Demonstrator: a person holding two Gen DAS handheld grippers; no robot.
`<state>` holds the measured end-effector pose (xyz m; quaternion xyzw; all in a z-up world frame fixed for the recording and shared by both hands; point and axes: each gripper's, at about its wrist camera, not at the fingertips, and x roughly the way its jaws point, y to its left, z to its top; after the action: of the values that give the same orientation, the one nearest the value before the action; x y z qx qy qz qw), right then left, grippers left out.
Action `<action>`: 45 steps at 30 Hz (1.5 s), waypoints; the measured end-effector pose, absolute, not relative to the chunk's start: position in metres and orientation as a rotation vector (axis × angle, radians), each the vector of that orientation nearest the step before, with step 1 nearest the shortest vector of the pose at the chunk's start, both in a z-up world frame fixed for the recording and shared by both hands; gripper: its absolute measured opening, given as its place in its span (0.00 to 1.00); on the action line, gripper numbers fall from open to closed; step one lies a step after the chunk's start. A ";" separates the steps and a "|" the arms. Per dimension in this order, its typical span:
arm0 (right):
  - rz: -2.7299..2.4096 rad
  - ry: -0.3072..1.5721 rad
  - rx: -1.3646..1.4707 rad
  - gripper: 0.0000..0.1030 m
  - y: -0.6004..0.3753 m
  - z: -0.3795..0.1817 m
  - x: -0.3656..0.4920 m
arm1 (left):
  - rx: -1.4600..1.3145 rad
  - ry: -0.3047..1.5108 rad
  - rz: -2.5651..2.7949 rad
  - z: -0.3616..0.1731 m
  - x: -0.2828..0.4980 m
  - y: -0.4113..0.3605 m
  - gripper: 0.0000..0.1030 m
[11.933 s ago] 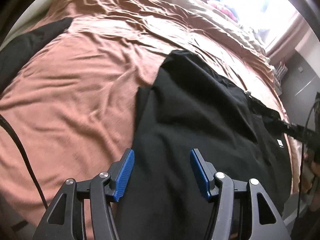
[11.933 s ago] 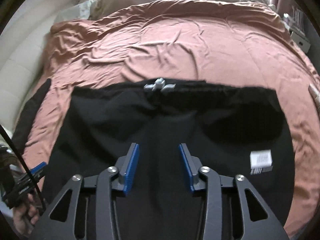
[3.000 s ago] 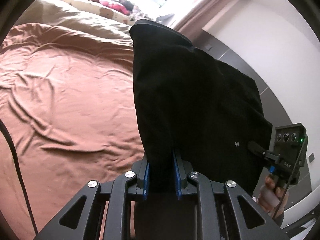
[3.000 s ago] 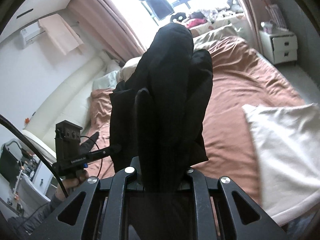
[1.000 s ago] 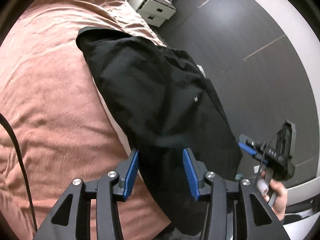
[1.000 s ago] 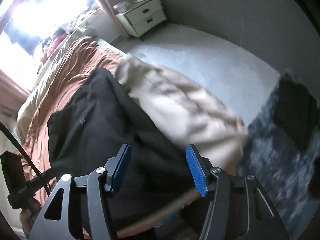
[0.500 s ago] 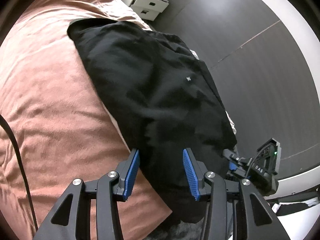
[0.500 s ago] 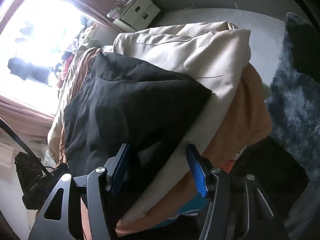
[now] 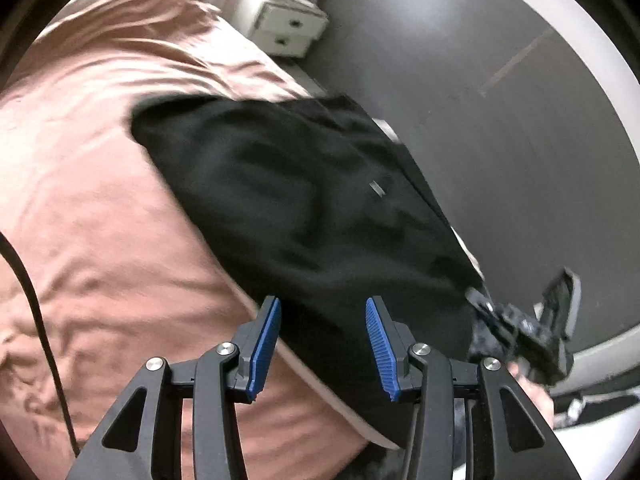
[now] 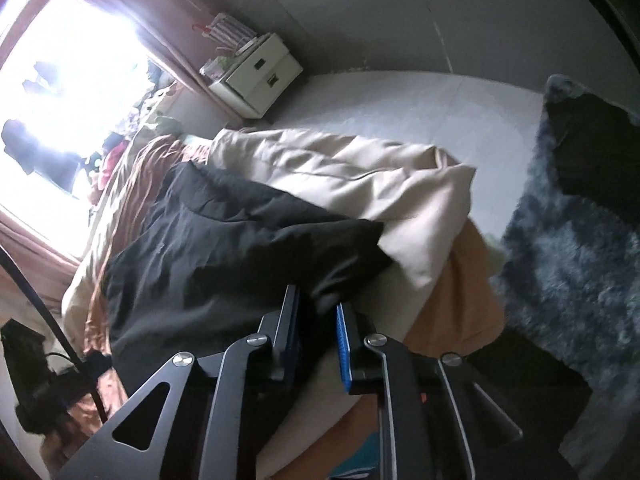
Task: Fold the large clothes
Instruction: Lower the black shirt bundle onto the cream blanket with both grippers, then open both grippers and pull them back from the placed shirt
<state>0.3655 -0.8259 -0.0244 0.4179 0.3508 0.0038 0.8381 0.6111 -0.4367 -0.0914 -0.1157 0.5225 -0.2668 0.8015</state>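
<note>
Open brown bedspread (image 9: 100,216) was left free to the left of the black garment (image 9: 304,200), a clear way in for a gripper. On the right, the bed edge was crowded by a bunched cream duvet (image 10: 360,184). Beyond it, bare floor (image 10: 400,100) was left clear up to the white nightstand (image 10: 256,80); a shaggy grey rug (image 10: 568,264) was spread alongside.

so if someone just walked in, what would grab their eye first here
A big folded black fabric garment sprawls across the rust-brown bedspread near the bed's corner. The right tool is closing on the garment's near corner with cloth between its blue pads, while the left tool hovers open over the other edge. Behind, a white two-drawer nightstand sits beside a glaring bright window.
</note>
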 end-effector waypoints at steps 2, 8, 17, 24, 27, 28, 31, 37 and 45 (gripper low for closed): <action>-0.013 0.727 0.861 0.10 -0.833 -0.020 0.359 | -0.271 1.106 -0.539 -0.091 0.623 -0.420 0.44; -0.019 0.696 0.745 0.04 -0.845 0.000 0.353 | -0.306 1.120 -0.522 -0.109 0.647 -0.398 0.44; -0.058 0.652 0.769 0.01 -0.826 -0.014 0.331 | -0.359 1.086 -0.577 -0.120 0.668 -0.403 0.44; -0.128 0.632 0.751 0.01 -0.739 -0.005 0.352 | -0.350 1.079 -0.597 -0.122 0.690 -0.418 0.44; -0.134 0.617 0.768 0.01 -0.731 -0.002 0.349 | -0.331 1.066 -0.618 -0.121 0.693 -0.422 0.44; -0.126 0.624 0.775 0.02 -0.730 -0.002 0.347 | -0.323 1.072 -0.613 -0.121 0.692 -0.421 0.44; -0.115 0.639 0.778 0.06 -0.726 0.000 0.341 | -0.319 1.089 -0.588 -0.120 0.689 -0.415 0.45; -0.101 0.639 0.734 0.69 -0.723 0.012 0.319 | -0.315 1.067 -0.568 -0.098 0.671 -0.391 0.52; -0.098 0.625 0.716 0.69 -0.713 0.032 0.277 | -0.262 1.007 -0.583 -0.054 0.628 -0.368 0.74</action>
<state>0.2769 -0.7126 0.0320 0.3446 0.3006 -0.0470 0.8881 0.6283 -0.3684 -0.0537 -0.1235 0.4741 -0.2746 0.8274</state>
